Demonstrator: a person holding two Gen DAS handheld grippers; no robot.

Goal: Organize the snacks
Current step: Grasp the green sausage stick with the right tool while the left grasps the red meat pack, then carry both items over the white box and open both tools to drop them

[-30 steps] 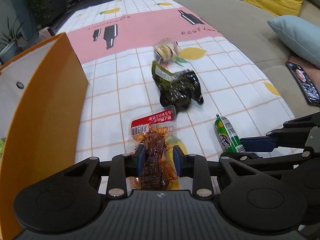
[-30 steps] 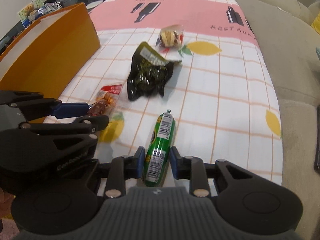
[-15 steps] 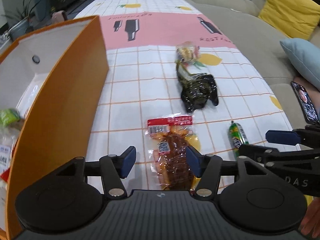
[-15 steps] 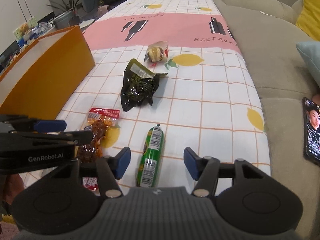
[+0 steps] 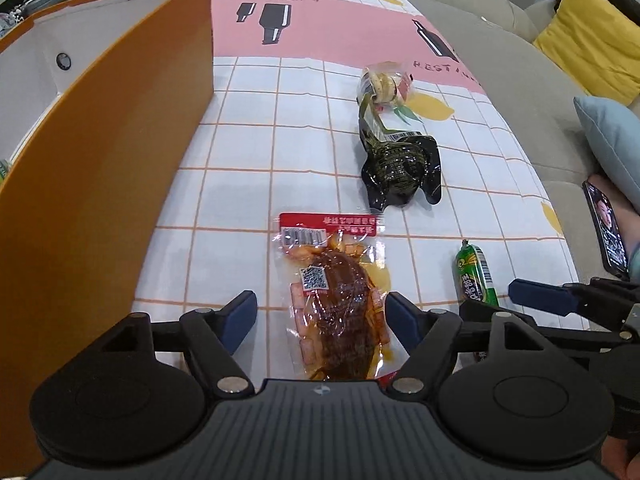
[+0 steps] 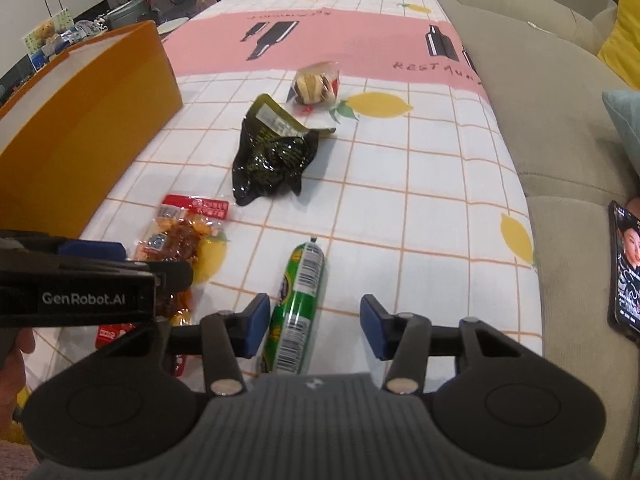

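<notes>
Lying flat, glossy clear-plastic meat packet [image 5: 338, 300] beside a cylindrical green sausage [image 6: 298, 304].

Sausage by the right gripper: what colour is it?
Green sausage, with yellow and white label; clearest in the right wrist view.

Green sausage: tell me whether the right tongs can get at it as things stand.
Probably yes. The green sausage lies on the tablecloth between the open right tongs, nearer the left pad, with nothing over it. These tongs have just been closing. The left tongs sit off to the side, over the red-topped packet.
</notes>
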